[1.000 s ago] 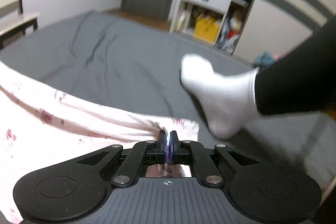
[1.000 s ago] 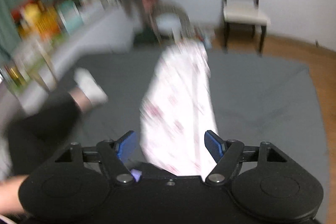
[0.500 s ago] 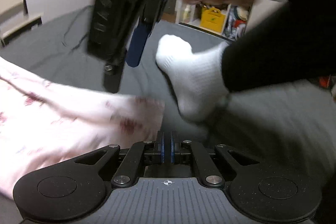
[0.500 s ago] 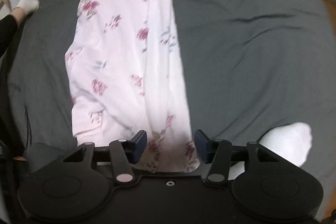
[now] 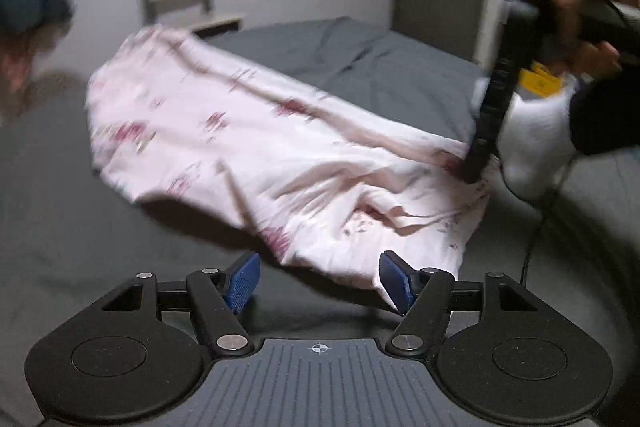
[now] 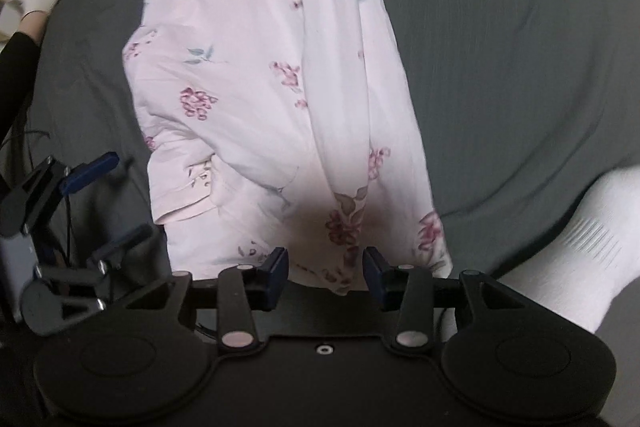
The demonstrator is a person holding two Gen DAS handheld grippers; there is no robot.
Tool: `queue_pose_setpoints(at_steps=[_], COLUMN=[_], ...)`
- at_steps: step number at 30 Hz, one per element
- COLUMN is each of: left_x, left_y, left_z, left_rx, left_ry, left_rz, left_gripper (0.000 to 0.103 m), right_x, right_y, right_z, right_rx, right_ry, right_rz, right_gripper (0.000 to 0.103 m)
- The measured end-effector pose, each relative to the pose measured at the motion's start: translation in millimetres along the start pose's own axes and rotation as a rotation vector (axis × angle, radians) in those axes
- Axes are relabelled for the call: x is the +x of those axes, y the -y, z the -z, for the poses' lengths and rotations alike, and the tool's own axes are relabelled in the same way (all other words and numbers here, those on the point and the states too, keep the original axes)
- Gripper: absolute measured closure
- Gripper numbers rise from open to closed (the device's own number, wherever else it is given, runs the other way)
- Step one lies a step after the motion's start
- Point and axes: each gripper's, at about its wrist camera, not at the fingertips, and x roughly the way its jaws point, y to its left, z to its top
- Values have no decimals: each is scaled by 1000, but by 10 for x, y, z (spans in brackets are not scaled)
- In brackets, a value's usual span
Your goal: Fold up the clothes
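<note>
Right wrist view: pink floral garment [image 6: 272, 87] spread lengthwise on grey bed [image 6: 500, 47]; right claw [image 6: 325, 281] released over its near hem, left claw [image 5: 319, 281] released alongside, ready for corner pinches.

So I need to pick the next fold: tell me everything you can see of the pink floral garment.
The pink floral garment looks like thin, soft cloth, pale pink with dark pink flower sprigs and grey-green leaves. It lies lengthwise on the grey bedsheet, folded into a long, narrow, rumpled strip. Its near hem sits between the right gripper's open jaws. The left gripper is open too, with the cloth's edge at its jaws.
</note>
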Motion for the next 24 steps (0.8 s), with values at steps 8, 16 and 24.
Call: queue_pose_setpoints(at_steps=[8,16,24], left_x=[91,243,-32], left_y=[365,326,379], left_z=[-42,-34,-52], left_rx=[271,256,257], left_ry=[55,-7,62], left_rz=[-14,-1,120], left_gripper=[46,99,99], right_x=[117,6,-188], right_y=[-45,-34,185], right_z=[75,62,-24], right_rx=[-25,-46,-3], right_ry=[-50,-15,-7], right_rz=[8,16,103], right_gripper=[87,99,100])
